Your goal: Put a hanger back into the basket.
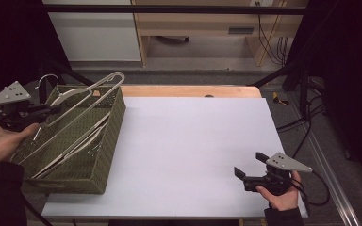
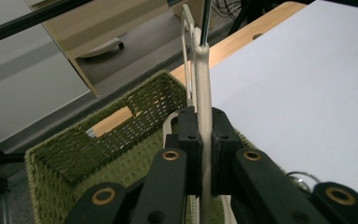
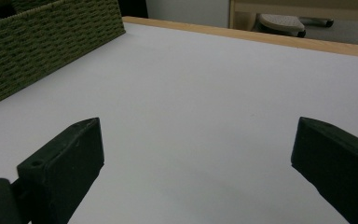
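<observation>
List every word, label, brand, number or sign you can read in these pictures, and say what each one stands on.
No readable text anywhere.
Green woven basket: no label or tag shows.
Cream plastic hanger held in the left tool: no print shows.
White table surface: blank.
Grey three-cornered plates on the tools: small holes, no writing.
Small dark plate on the wooden furniture at the back: too small and blurred to read.

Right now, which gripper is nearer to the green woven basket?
Left. The left gripper is over the basket, shut on a hanger. The right gripper is far across the table, open.
</observation>
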The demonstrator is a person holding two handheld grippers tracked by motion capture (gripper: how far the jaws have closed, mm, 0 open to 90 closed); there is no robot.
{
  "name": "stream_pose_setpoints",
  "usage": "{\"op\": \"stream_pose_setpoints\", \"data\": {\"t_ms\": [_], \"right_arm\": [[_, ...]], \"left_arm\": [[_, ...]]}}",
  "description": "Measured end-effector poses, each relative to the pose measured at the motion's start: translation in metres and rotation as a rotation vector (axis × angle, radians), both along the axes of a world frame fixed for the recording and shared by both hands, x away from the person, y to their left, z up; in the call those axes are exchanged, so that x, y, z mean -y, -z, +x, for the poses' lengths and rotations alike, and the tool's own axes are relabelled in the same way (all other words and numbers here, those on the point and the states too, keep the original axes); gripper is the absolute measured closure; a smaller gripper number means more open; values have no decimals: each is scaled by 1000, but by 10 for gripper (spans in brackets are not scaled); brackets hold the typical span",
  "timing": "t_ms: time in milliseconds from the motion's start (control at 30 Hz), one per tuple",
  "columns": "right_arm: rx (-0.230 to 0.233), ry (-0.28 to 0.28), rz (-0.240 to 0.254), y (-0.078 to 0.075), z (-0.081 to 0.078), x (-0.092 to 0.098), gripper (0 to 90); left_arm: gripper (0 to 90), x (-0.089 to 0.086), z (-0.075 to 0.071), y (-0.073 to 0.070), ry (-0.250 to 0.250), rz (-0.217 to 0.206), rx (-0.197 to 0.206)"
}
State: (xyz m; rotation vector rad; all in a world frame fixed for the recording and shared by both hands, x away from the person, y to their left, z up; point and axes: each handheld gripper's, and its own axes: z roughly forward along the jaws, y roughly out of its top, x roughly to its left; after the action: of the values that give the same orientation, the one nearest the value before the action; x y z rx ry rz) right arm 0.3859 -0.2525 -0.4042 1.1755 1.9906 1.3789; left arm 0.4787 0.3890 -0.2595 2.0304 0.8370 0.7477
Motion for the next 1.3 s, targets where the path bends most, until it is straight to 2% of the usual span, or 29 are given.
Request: {"op": "stream_pose_setpoints", "data": {"t_ms": [200,400,500,667,700,767,800,967,1000,1133,1300], "right_arm": [[-4,-1,1,1,1,-2,31],[-6,-4,-5,1,1,-2,33],[-8,-3,-6,2,1,-2,34],[-13,-5,-12,4,2,-4,38],[-14,-11,-17,4,3,-4,38],[-19,-11,-17,5,2,-5,38],[-18,-13,-17,5,2,-5,38],[-16,-13,-14,4,2,-4,42],[-18,-7,-11,5,2,-5,42],[-19,-13,-17,6,3,-6,43],[-17,-14,-12,5,2,-5,50]], "left_arm": [[853,-11,4,18,-22,46,-12],[853,-19,6,42,-45,61,-34],[853,-19,7,54,-45,74,-39],[851,-11,8,72,-47,137,-55],[852,-9,9,78,-53,119,-57],[852,-9,11,87,-54,112,-70],[852,-9,11,92,-60,92,-74],[847,-12,13,110,-72,71,-114],[842,-13,13,112,-71,80,-127],[818,-13,15,122,-79,73,-187],[782,-7,18,129,-59,78,-261]]}}
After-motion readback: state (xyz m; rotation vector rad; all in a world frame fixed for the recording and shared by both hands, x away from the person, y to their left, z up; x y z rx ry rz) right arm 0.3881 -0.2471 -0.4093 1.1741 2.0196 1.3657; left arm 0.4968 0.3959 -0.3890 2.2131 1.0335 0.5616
